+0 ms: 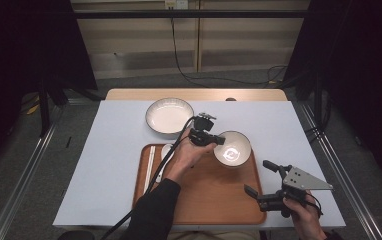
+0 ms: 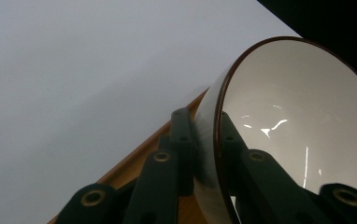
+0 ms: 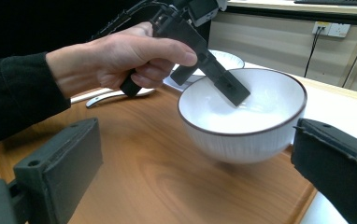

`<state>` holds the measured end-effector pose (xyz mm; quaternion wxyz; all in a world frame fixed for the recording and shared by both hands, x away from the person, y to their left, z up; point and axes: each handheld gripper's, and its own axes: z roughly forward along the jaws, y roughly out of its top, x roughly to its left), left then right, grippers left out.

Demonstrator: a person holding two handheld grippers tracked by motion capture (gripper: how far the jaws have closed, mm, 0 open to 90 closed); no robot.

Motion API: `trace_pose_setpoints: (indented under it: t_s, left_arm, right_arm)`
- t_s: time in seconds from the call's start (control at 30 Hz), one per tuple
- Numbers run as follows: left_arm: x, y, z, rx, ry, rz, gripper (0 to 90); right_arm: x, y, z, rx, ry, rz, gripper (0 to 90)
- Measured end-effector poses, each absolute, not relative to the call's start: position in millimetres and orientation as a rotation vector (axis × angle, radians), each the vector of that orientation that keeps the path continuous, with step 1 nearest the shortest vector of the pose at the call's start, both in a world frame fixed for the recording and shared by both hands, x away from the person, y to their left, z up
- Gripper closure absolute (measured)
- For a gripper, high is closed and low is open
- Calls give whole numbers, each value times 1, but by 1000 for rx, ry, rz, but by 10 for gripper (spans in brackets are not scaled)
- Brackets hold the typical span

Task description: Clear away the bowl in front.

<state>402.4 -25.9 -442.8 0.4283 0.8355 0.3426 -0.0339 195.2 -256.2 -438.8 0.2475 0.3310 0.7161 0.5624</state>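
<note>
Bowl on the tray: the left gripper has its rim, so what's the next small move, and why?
Probably lower it level and let go. The left gripper pinches the bowl by its rim, one jaw inside and one outside, and in the right gripper view the bowl sits at the wooden tray edge. The right gripper waits open nearby.

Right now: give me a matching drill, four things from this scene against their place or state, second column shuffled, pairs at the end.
Things:
1. small bowl
2. large bowl
3. spoon
4. right claw

Places or states:
A. open, hovering over the tray's near right part
B. on the white table top, beyond the tray
C. rim pinched by the left claw, at the tray's far right corner
D. lying on the tray behind the left hand

Pairs: 1-C, 2-B, 3-D, 4-A
</note>
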Motion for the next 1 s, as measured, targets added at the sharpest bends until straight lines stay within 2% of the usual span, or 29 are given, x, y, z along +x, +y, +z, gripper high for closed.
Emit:
trace_pose_setpoints:
  t_s: [0.47, 0.8, 1.0]
  left_arm:
    - [402, -40, -455, 2148, 844, -122, 819]
    - [406, -46, -457, 2214, 818, -82, 820]
    - [405, -49, -458, 2197, 818, -68, 812]
  right_arm:
    - [195, -257, -439, 903, 1952, 1530, 19]
    - [195, -256, -439, 904, 1950, 1530, 19]
    - [195, -256, -439, 901, 1953, 1533, 19]
